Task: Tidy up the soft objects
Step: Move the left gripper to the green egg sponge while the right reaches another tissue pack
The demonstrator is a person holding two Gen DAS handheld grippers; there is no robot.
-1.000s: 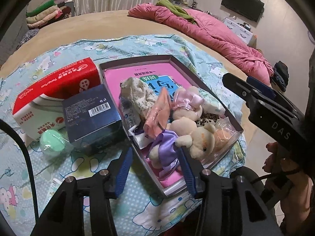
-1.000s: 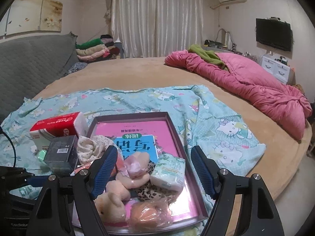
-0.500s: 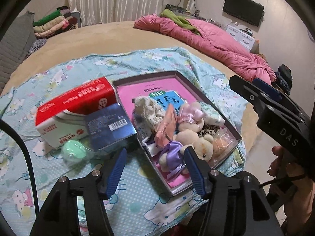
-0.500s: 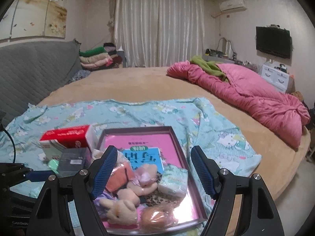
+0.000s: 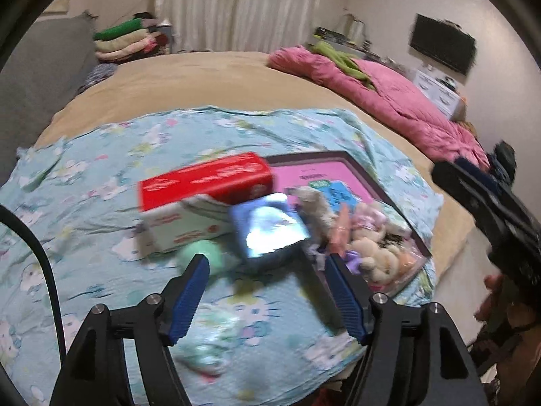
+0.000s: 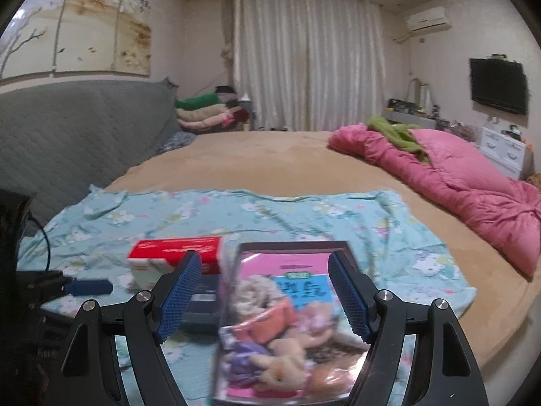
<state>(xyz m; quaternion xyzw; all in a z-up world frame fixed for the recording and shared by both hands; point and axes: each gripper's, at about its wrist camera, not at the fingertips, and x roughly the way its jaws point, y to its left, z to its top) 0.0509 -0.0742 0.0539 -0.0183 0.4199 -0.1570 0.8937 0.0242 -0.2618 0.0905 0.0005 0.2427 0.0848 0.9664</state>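
No lettering legible on red box point(image 5: 206, 182).

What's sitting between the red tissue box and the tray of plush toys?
A dark blue box, beside the red tissue box and against the tray; clearest in the left wrist view.

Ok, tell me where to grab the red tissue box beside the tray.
Grip the red tissue box across its narrow width, coming from above with the left hand-held gripper. Its long top lies flat and clear; the dark blue box crowds its near side.

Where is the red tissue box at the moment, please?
In the left wrist view, the red tissue box lies on the blue sheet, left of the tray.
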